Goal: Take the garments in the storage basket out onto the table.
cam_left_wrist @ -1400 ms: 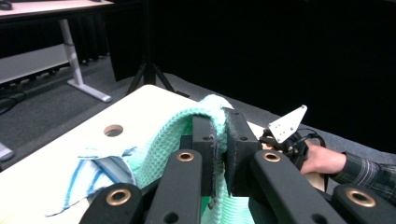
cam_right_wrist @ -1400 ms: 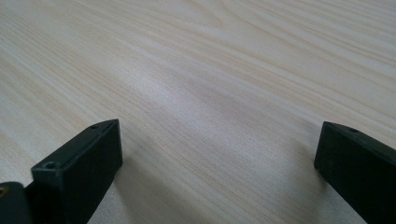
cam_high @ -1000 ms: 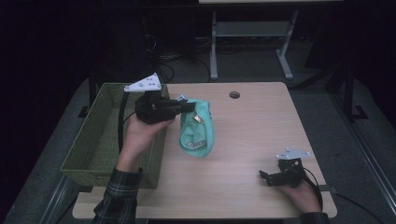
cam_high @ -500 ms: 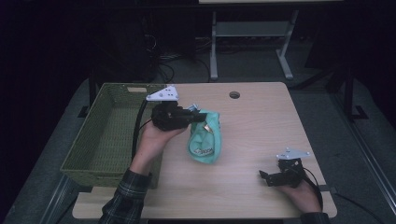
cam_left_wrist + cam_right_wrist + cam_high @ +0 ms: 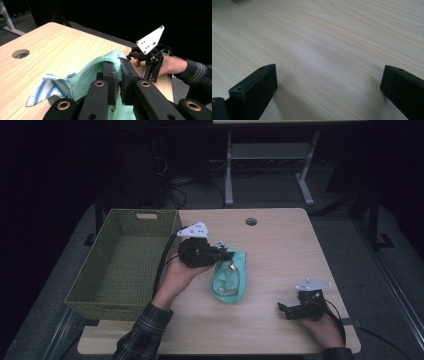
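My left gripper is clamped on one teal cloth, mid-table beside one green basket; one striped cloth lies alongside. My right gripper rests gaping, empty, near the table's corner

Left tool pinching green cloth

Teal waffle-weave cloth, matt pale wood-grain table, woven green basket

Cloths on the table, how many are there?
2. A green cloth lies mid-table, pinched by the left hand-held gripper. A blue-striped white cloth sits right beside it, peeking out at its far edge. More could be hidden under the green one.
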`<state>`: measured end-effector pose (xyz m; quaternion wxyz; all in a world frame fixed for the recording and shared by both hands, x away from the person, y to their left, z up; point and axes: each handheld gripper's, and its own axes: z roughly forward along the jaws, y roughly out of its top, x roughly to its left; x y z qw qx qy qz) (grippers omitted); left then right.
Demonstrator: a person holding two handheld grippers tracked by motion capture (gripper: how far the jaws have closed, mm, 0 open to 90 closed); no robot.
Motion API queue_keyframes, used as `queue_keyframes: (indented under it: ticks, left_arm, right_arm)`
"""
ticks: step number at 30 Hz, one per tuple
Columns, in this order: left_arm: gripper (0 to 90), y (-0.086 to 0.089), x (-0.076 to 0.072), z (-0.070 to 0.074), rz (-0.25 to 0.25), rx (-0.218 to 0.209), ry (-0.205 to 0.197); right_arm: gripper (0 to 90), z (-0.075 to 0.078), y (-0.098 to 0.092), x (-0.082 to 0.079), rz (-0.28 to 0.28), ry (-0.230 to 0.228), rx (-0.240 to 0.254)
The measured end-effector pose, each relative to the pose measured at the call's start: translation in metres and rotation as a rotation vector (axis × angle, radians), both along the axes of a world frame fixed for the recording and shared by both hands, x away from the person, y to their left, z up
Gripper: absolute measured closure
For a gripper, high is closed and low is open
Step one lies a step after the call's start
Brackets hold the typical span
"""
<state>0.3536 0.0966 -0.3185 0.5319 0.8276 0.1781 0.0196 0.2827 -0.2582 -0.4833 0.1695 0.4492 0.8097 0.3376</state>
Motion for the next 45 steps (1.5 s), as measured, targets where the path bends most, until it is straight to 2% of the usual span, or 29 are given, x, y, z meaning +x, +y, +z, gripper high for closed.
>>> queue_keyframes:
  ticks: [8,17,24,34,41,45]
  left_arm:
    - [84.1,-0.017,-0.001,-0.016,-0.035,0.033,0.020]
    - [84.1,-0.039,0.000,-0.043,-0.081,0.087,0.061]
    - [83.9,-0.050,0.003,-0.064,-0.091,0.115,0.101]
    - [83.5,-0.057,0.007,-0.092,-0.088,0.180,0.153]
    - [82.9,-0.066,0.005,-0.112,-0.090,0.259,0.152]
    - [82.7,-0.069,0.006,-0.121,-0.088,0.280,0.162]
  right_arm:
    - [0.7,0.000,0.000,0.000,0.000,0.000,0.000]
    - [0.7,0.000,0.000,0.000,0.000,0.000,0.000]
    - [0.7,0.000,0.000,0.000,0.000,-0.001,0.000]
    - [0.7,0.000,0.000,0.000,0.000,0.000,-0.001]
    - [0.7,0.000,0.000,0.000,0.001,-0.001,-0.001]
    - [0.7,0.000,0.000,0.000,0.001,-0.001,-0.001]
